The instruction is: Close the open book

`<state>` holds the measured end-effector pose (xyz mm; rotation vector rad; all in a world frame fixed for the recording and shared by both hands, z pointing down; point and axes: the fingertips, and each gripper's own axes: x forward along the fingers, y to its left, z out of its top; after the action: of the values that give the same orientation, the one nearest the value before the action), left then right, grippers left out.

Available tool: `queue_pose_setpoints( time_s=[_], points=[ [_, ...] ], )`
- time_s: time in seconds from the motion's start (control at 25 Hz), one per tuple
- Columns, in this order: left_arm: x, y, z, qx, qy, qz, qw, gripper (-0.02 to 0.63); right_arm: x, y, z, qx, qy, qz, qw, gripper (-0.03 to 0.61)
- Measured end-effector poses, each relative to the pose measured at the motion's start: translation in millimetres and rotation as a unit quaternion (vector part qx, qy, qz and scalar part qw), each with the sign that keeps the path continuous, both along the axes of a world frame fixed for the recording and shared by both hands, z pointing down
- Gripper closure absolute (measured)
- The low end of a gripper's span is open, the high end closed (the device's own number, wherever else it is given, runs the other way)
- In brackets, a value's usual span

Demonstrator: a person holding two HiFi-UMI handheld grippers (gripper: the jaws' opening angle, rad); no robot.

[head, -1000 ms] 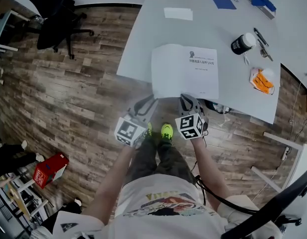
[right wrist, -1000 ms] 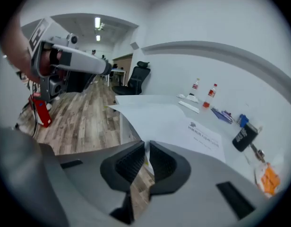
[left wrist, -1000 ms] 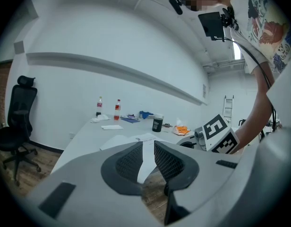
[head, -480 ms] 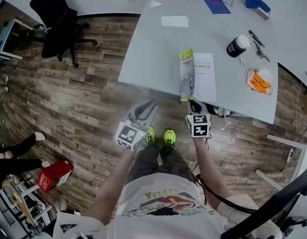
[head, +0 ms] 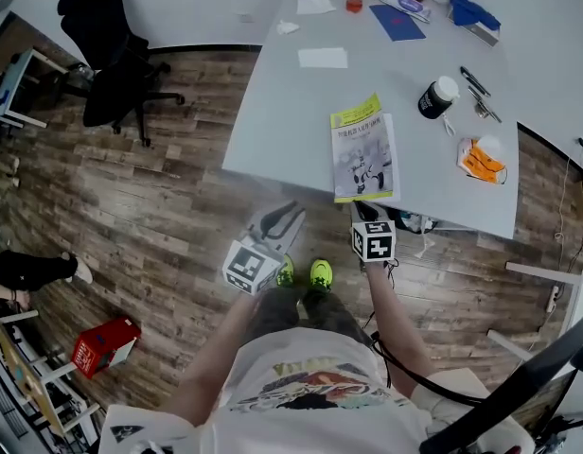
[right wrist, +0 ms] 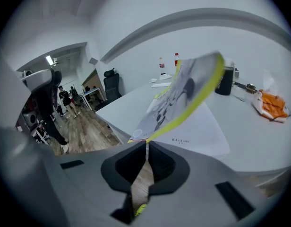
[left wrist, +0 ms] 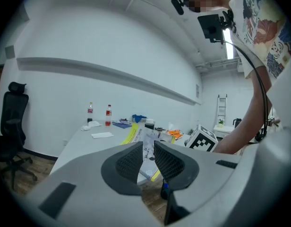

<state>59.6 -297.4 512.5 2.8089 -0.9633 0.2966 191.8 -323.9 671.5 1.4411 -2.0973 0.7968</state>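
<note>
1. Book (head: 363, 149): near front edge of white surface (head: 273, 102); cover (right wrist: 183, 93) tilted above inner page (right wrist: 202, 126).
2. Right gripper (head: 365, 206): jaws clamped on cover's corner.
3. Left gripper (head: 290, 216): jaws apart, empty, off the surface edge.

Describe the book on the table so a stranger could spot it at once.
Start at the white table. At its near edge, left of the black jar and the orange packet, lies the book. It alone has a yellow-green cover with a printed illustration.
</note>
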Motion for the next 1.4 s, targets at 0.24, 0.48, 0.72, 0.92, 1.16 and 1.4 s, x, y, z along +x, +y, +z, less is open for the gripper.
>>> queue_pose_setpoints(
  time_s=[0.24, 0.48, 0.72, 0.92, 1.16, 1.4],
  points=[
    [5.8, 3.9, -15.5, 0.005, 0.009, 0.005, 0.9999, 0.560, 5.9, 13.5, -13.3, 0.001, 0.006, 0.002, 1.000, 0.552],
    [6.2, 5.8, -27.9, 0.007, 0.020, -0.003, 0.9998, 0.560, -10.4, 26.8, -38.5, 0.030, -0.011, -0.048, 0.998, 0.552],
    [3.6, 10.1, -47.0, 0.018, 0.032, -0.012, 0.9992, 0.560, -33.2, 23.5, -89.4, 0.097, -0.044, -0.096, 0.990, 0.552],
    [5.4, 14.4, -61.0, 0.025, 0.034, -0.014, 0.9990, 0.560, -37.1, 15.7, -131.0, 0.153, -0.051, -0.104, 0.981, 0.552],
    [12.5, 19.8, -73.3, 0.034, 0.035, -0.012, 0.9987, 0.560, -35.3, 13.8, -177.5, 0.213, -0.045, -0.099, 0.971, 0.554],
    [21.0, 20.0, -83.4, 0.047, 0.038, -0.011, 0.9981, 0.560, -32.5, 19.8, -194.5, 0.235, -0.048, -0.103, 0.965, 0.554]
  ],
)
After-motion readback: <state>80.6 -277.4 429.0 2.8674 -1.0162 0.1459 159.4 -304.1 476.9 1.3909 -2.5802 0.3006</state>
